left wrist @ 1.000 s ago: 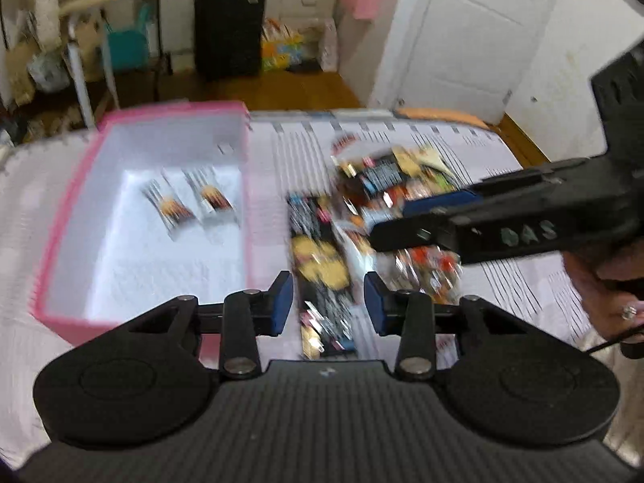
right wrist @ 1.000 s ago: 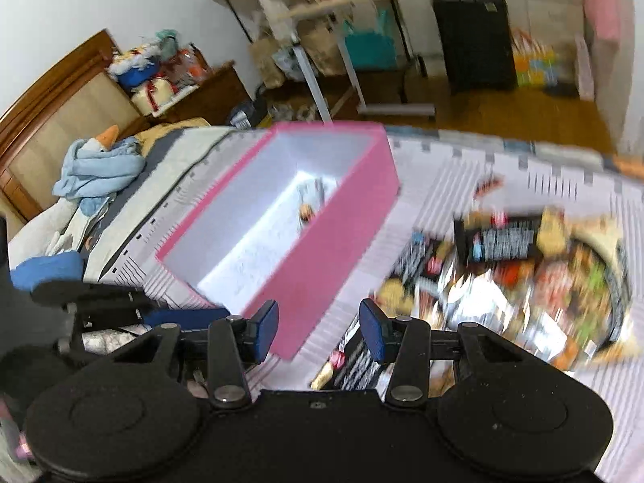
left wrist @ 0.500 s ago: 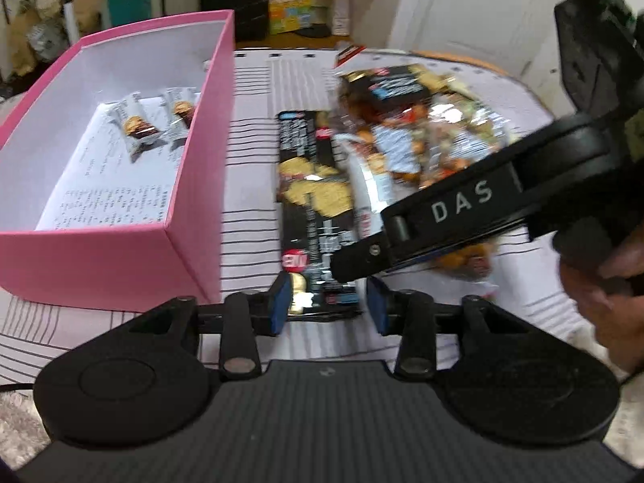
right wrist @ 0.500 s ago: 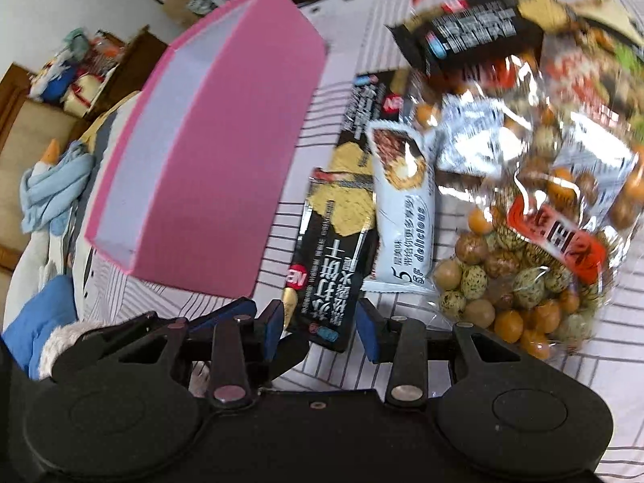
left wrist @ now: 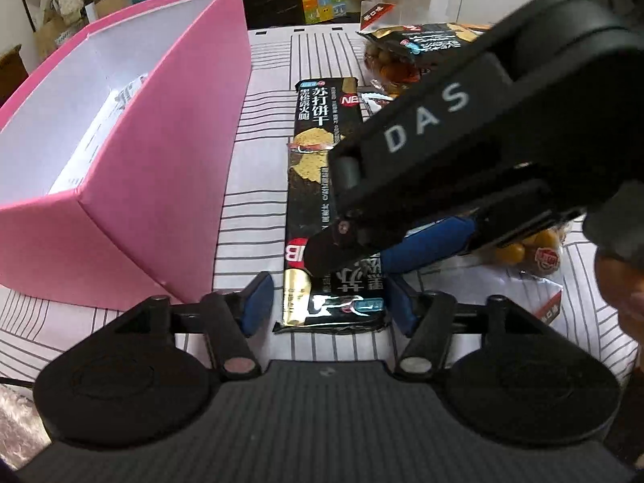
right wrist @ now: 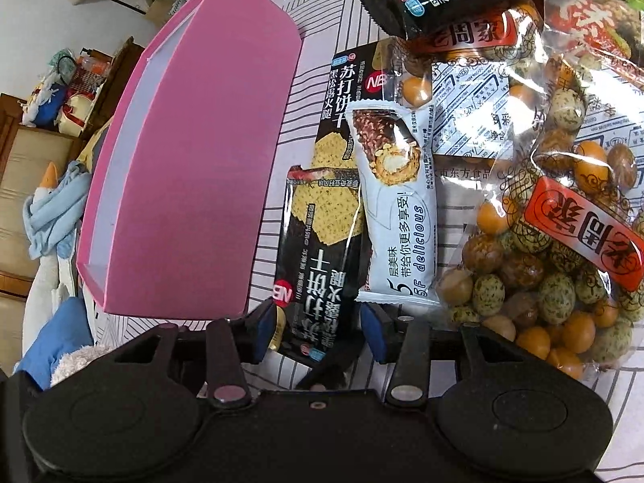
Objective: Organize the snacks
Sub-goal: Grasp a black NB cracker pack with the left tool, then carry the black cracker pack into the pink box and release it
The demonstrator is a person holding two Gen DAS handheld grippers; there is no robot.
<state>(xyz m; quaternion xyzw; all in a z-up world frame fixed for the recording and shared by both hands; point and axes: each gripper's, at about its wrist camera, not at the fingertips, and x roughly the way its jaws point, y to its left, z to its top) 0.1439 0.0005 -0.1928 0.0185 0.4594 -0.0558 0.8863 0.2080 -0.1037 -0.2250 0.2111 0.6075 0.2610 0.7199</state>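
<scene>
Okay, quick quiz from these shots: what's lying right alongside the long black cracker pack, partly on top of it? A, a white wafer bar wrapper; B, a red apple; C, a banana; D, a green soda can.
A: in the right wrist view a white wafer bar wrapper overlaps the right edge of the long black cracker pack.

The pink box [left wrist: 161,185] looks like matt, smooth cardboard with a white inside. The black cracker packet [right wrist: 318,241] and the white snack bar wrapper [right wrist: 398,217] are glossy film, and the nut bag [right wrist: 535,265] is clear, crinkled plastic. A striped cloth [left wrist: 257,169] lies under them.
</scene>
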